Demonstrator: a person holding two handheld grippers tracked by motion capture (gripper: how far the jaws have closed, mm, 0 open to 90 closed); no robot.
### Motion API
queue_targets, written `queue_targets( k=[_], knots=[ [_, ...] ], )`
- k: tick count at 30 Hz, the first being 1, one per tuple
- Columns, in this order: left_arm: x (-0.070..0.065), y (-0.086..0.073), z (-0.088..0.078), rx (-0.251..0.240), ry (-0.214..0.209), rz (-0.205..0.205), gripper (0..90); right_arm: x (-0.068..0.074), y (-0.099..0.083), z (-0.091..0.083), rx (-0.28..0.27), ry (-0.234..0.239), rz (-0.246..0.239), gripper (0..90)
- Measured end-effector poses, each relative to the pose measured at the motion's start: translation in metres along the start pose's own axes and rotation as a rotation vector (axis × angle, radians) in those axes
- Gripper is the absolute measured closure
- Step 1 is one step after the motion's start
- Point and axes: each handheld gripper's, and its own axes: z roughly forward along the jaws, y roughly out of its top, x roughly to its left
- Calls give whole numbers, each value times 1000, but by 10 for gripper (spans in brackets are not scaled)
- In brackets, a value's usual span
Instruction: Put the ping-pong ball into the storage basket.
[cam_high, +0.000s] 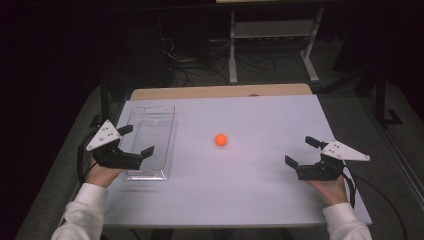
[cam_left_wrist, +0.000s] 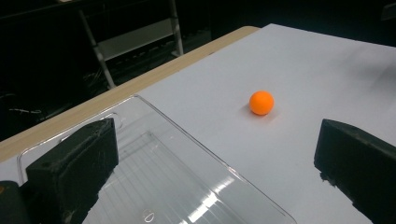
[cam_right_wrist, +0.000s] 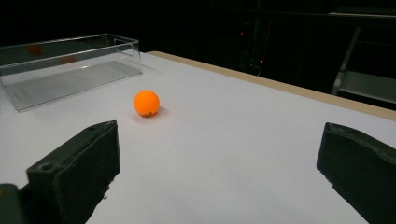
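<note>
**Both grippers wait wide open; the ball lies free in mid-desk**

The white-topped desk with a pale wooden far edge (cam_high: 260, 195) carries two things. The larger is a clear, oblong plastic tray with low walls (cam_high: 148, 142), lying lengthwise at the left side and seemingly empty. The smaller is a little round orange ball (cam_high: 221, 139), resting on the bare desk near the middle, well apart from the tray and to its right.

The left gripper (cam_high: 135, 141) hovers at the tray's near end, its black fingers (cam_left_wrist: 74, 163) released and spread wide, one over the tray and the other over the white surface. The right gripper (cam_high: 302, 151) sits low at the right side of the desk, fingers likewise released and holding nothing, turned toward the ball with open desk between.

By my reading this is the start of a pick: nothing is grasped, and the ball into the tray looks the likely aim. The next move calls for one gripper, probably the right, to advance until the ball lies between its fingers, then clench gently and centred. A round, light ball may roll off if nudged by one finger first.
</note>
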Motion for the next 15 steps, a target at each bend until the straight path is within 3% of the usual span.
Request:
queue_targets(
  k=[15],
  knots=[
    [3,23,17,70,-45,50,0,0,-1,1,8,3,7,0]
  ],
)
